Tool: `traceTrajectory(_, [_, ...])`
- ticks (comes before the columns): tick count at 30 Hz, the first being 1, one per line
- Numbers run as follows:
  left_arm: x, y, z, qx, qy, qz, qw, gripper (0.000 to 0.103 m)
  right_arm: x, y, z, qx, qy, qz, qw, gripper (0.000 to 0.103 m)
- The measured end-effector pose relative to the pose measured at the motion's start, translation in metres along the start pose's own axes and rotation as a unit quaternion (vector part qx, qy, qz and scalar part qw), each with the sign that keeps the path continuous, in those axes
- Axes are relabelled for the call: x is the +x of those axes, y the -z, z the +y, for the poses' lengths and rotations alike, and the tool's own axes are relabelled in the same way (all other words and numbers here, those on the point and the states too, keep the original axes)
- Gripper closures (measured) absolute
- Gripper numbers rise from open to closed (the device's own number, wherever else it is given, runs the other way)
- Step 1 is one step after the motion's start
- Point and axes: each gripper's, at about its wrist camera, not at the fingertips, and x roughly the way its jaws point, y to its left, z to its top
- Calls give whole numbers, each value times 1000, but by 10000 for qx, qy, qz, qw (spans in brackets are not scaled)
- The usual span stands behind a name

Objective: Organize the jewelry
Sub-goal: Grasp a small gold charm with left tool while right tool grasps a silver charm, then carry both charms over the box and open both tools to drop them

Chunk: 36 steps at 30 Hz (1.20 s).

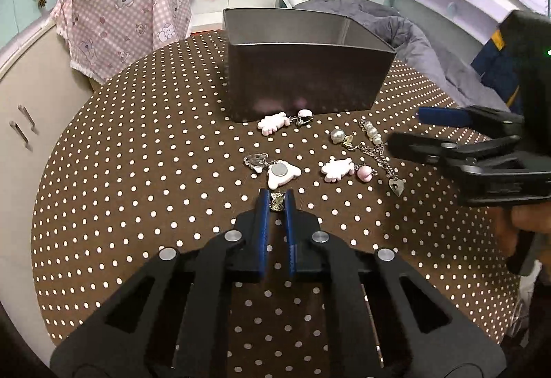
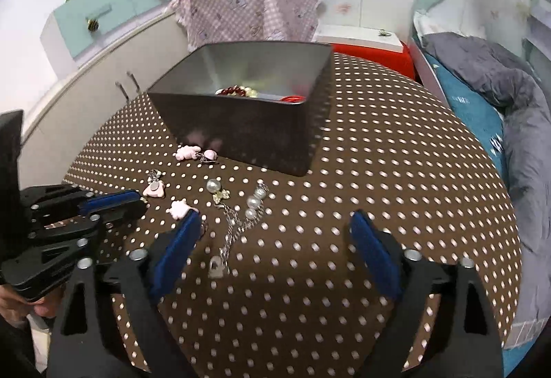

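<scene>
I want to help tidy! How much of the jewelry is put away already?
Some beads already lie in the metal box. The left gripper is shut on a small metal charm. The right gripper is open above the pearl chain. Several pink charms remain on the dotted table.

left gripper: angled downward, blue-padded jaws clamped on a small metal charm | right gripper: angled downward, jaws spread, nothing gripped

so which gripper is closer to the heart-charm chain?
Right. The right gripper hangs open with the heart-charm chain between its fingers. The left gripper is off to the side, shut on a small metal charm.
</scene>
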Motion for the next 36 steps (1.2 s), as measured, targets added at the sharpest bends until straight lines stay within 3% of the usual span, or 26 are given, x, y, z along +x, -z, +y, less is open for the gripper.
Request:
traceTrajectory(1, [-1,1,1,-12,1,-15,10000,94,4,-1,1,-14,26,38,10000,41])
traceTrajectory(5, [-7,4,7,-73,-16,-92,9999,94,16,-3,10,-331,211,71,9992,58])
traceTrajectory(6, [-7,5,9,-83,-25,-99,9999,94,16,-3,13,-447,198,58,9988,68])
traceTrajectory(7, [-8,6,10,-98,-36,-109,9999,94,15,-3,15,-521,150,67,9985,86])
traceTrajectory(9, [-11,7,12,-137,-51,-148,9998,94,13,-1,18,-580,153,103,9981,95])
traceTrajectory(16, [-27,10,15,-131,-82,-307,9994,94,-21,-2,0,-186,-363,-226,9989,95])
traceTrajectory(24, [-59,0,6,-86,-75,-703,9975,94,-82,-30,-6,-95,-908,-831,9923,95])
traceTrajectory(36, [-102,-54,6,46,-125,-1361,9906,94,-152,-98,3,-558,-827,-1828,9781,95])
